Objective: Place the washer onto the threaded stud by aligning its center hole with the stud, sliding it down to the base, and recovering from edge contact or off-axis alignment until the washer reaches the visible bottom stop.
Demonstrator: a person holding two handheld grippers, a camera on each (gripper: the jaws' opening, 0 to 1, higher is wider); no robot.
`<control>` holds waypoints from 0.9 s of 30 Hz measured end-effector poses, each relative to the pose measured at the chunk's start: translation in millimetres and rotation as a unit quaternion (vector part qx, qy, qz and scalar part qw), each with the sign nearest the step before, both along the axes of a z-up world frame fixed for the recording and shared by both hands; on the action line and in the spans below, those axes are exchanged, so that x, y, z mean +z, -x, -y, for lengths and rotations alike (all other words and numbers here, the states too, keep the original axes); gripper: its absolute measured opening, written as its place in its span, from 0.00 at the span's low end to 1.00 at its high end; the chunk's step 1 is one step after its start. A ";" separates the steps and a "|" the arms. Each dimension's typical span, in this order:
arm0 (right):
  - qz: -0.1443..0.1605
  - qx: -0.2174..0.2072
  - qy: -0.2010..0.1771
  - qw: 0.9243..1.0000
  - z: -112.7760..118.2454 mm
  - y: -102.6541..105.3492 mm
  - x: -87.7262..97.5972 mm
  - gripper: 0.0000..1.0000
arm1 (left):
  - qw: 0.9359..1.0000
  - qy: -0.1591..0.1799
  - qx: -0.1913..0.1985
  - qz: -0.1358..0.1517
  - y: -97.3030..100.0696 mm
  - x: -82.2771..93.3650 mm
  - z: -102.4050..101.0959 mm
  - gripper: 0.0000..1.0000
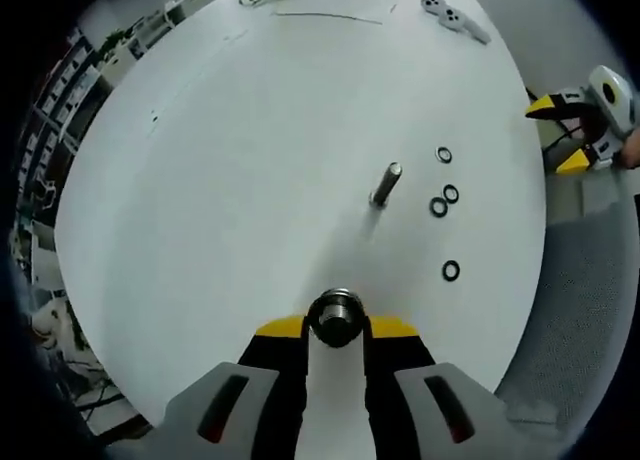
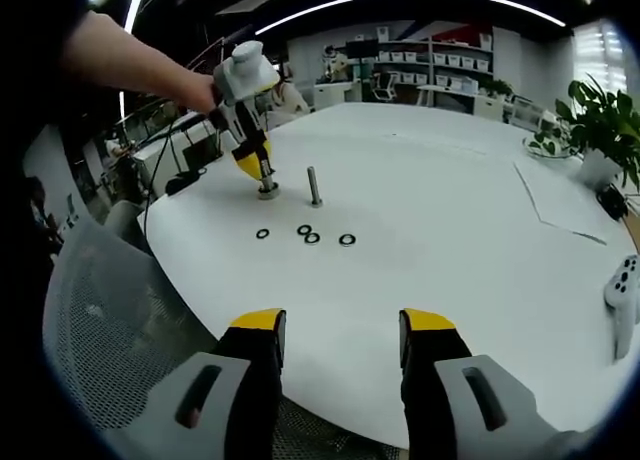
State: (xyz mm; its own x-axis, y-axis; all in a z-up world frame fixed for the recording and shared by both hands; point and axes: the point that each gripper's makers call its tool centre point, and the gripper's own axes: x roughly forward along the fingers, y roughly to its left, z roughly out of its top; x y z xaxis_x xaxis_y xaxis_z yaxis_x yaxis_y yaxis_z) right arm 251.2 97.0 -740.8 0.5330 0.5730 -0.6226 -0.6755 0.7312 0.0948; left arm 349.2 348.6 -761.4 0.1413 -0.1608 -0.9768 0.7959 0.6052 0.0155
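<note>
A round white table [image 2: 430, 210], smooth and matte, carries the work. In the left gripper view the left gripper [image 1: 336, 325] has its yellow-tipped black jaws closed on a short metal cylinder [image 1: 335, 317], shiny and ringed like a bolt or nut seen end-on, standing on the tabletop. Just beyond it rises the stud [image 1: 385, 184], a slim grey metal rod with a flat top, upright and bare. To the right of the stud lie four washers, thin black rings flat on the table: one far [image 1: 444, 155], two [image 1: 445, 200] side by side nearly touching, and one near [image 1: 451, 271], all apart from the stud. At the right edge of this view the right gripper [image 1: 562, 132] shows its yellow tips held off the table edge. In the right gripper view the right gripper [image 2: 342, 335] hovers over the near rim of the table with jaws spread wide and nothing between them. Across the table a hand [image 2: 195, 90] holds the left gripper [image 2: 262, 175] tip-down on the cylinder, just left of the stud [image 2: 314, 187]. The washers [image 2: 305, 234] lie in a loose row nearer than the stud. A grey mesh chair back [image 2: 110, 320] sits at the near left, a white controller [image 2: 624, 285] at the right, a leafy green plant [image 2: 600, 120] at the far right.
</note>
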 end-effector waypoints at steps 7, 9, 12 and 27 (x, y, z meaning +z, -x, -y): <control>-0.002 0.000 -0.002 1.000 -0.6 0.4 0.4 0.48 | 1.000 -0.007 0.000 -0.008 -0.3 -9.8 0.3 0.18; 0.000 0.000 -0.006 1.000 -1.2 0.0 1.7 0.48 | 1.000 -0.008 0.002 -0.011 0.0 -12.5 -0.5 0.18; -0.003 0.002 -0.004 1.000 -1.2 0.5 0.0 0.48 | 1.000 -0.005 0.004 -0.015 0.0 -15.2 -1.2 0.18; 0.000 0.000 -0.005 1.000 -1.0 0.0 1.2 0.48 | 1.000 0.004 0.007 -0.014 -0.2 -17.7 -1.5 0.21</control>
State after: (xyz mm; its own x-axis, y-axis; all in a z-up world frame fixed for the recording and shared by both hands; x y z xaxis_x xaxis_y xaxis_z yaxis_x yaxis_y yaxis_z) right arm 251.2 98.1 -739.6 0.5326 0.5794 -0.6169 -0.6758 0.7300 0.1022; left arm 349.4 350.2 -779.1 0.1157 -0.1674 -0.9791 0.7871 0.6167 -0.0124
